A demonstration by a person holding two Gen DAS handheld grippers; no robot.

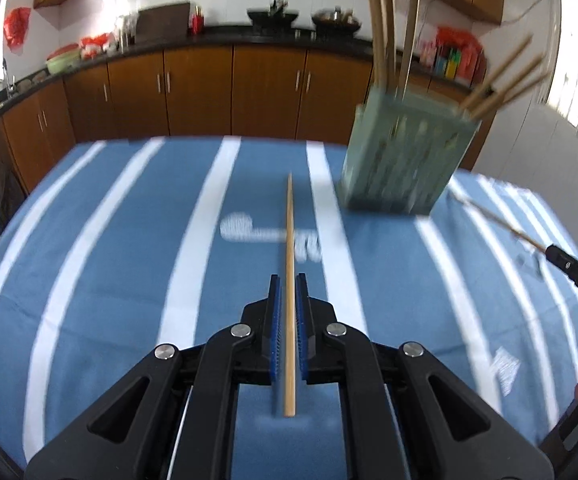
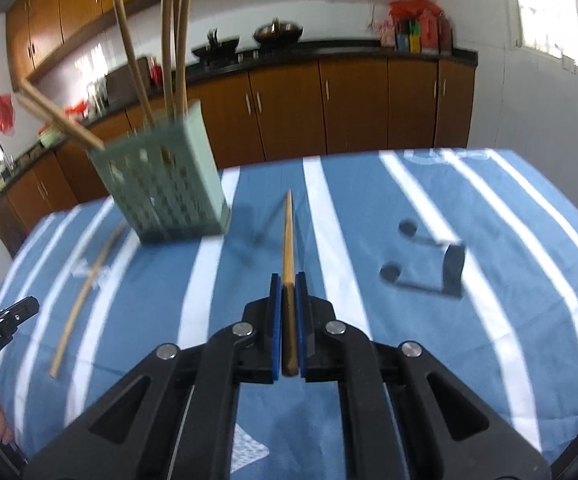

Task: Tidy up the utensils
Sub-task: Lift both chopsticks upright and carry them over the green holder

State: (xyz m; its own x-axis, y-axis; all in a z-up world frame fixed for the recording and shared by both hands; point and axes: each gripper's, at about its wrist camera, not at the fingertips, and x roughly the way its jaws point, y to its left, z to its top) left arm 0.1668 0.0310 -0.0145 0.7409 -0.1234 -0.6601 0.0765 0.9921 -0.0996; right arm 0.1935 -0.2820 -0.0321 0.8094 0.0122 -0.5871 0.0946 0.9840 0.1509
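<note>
Left tongs (image 1: pixel 288 280) clamped narrow on one wooden chopstick (image 1: pixel 289 264), tip aimed toward the near left side of the green utensil holder (image 1: pixel 403 156). Right tongs (image 2: pixel 288 280) likewise pinched on a second chopstick (image 2: pixel 287 240), pointing just right of the holder. Holder standing on the counter's blue striped cloth (image 1: pixel 129 240), with several chopsticks and long wooden handles (image 2: pixel 169 40) leaning out of it. Further right of the holder, a dark stand (image 2: pixel 449 268) on the cloth.
</note>
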